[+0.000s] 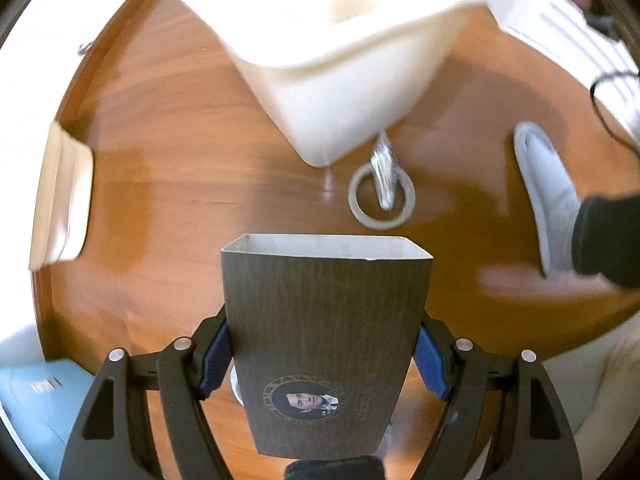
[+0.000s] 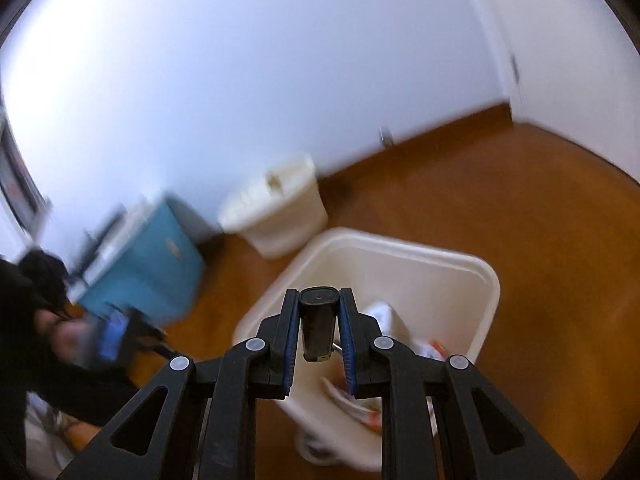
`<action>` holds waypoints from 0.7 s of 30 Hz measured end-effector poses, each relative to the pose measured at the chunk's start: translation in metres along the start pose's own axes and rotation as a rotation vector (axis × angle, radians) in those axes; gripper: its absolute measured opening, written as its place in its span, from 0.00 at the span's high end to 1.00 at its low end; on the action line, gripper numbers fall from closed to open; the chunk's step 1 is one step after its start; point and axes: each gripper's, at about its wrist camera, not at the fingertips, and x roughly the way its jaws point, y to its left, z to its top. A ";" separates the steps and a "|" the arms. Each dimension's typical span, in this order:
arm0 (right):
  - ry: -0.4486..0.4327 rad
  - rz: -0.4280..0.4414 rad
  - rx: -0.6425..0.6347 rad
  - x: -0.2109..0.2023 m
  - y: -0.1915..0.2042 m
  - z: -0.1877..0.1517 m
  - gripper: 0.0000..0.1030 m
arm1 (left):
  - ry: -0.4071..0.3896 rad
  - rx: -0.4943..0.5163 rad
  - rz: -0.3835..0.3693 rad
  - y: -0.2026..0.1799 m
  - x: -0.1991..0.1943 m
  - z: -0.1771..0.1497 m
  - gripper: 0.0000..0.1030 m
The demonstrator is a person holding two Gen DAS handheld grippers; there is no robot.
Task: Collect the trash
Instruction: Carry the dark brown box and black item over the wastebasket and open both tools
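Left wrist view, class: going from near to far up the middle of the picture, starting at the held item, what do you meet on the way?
Dark paper box held between the fingers → tape ring on the floor, a crumpled silvery wrapper lying across it → white bin.

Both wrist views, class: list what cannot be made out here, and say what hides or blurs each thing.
- Bin contents, right view: blurred, partly behind the right tongs and the lighter they clamp.
- Carton base, left view: cut off by the bottom edge, between the left tongs.
- Crumpled strip on the tape ring, left view: motion blur.
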 end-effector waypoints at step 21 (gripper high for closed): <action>-0.052 0.009 0.285 0.003 -0.058 -0.027 0.34 | -0.389 -0.005 0.026 -0.004 -0.129 0.173 0.26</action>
